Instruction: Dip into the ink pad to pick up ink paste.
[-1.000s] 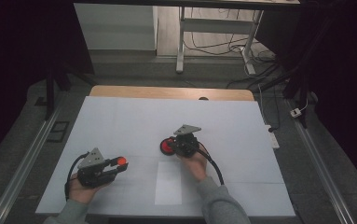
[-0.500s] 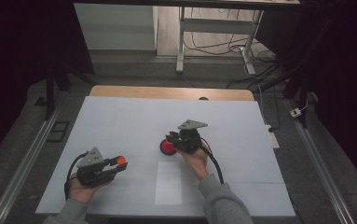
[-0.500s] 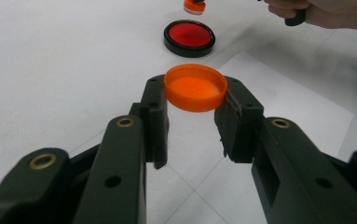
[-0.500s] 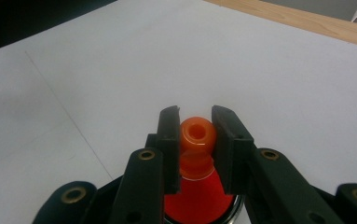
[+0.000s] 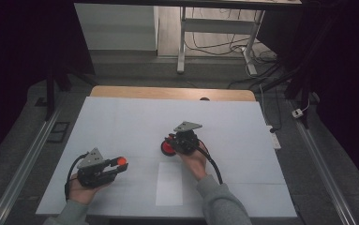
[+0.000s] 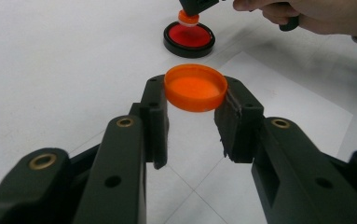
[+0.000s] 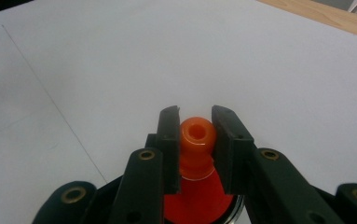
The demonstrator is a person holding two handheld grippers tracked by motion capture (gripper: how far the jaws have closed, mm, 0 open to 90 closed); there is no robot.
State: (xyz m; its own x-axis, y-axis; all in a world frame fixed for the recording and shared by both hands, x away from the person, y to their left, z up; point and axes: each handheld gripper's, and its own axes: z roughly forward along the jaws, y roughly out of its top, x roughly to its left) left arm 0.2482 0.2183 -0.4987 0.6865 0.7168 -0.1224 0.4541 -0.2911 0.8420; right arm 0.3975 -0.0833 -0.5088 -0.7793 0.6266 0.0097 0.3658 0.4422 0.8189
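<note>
We see the left gripper (image 5: 116,165) clamped on an orange cap (image 6: 195,87), bare white table (image 5: 121,122) ahead of it. The right gripper (image 5: 173,143) clamps the orange knob (image 7: 197,135) of the red-and-black disc (image 6: 188,38). No legible writing.

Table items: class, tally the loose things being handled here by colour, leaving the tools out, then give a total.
Orange: 2 (cap in the left claw, nozzle in the right claw)
Red with black rim: 1 (round dish)
Total: 3
</note>
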